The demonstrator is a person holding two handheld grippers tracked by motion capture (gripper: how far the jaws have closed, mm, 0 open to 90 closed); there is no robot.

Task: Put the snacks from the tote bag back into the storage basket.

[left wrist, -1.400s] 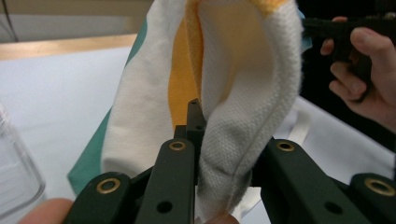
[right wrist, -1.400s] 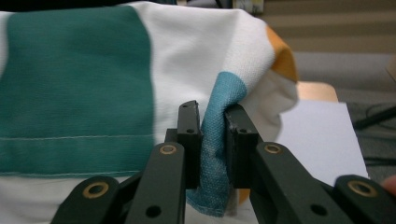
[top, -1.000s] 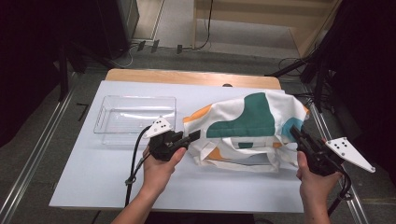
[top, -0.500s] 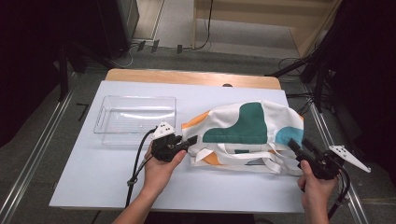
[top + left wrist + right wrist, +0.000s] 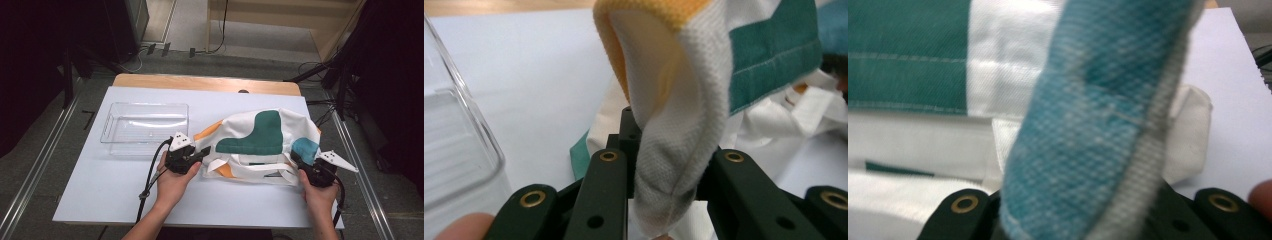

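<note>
A white cloth tote bag (image 5: 260,142) with green, orange and blue patches lies folded on the white table (image 5: 100,185), right of centre. My left gripper (image 5: 204,152) is shut on the bag's left corner, where white and orange fabric (image 5: 669,150) bunches between the jaws. My right gripper (image 5: 296,159) is shut on the bag's right corner, a blue patch (image 5: 1083,150) pinched between its jaws. The bag's white handles (image 5: 260,169) lie along its near edge.
A clear plastic tray (image 5: 145,125) stands empty on the table at the left, just beyond my left gripper; its wall (image 5: 459,145) is close on that side. Bare table lies in front of the bag. Metal rails (image 5: 40,165) flank the table.
Both grippers have drawn toward the near edge, pulling the bag's corners with them. The bag has folded over and settled flatter on the table.
</note>
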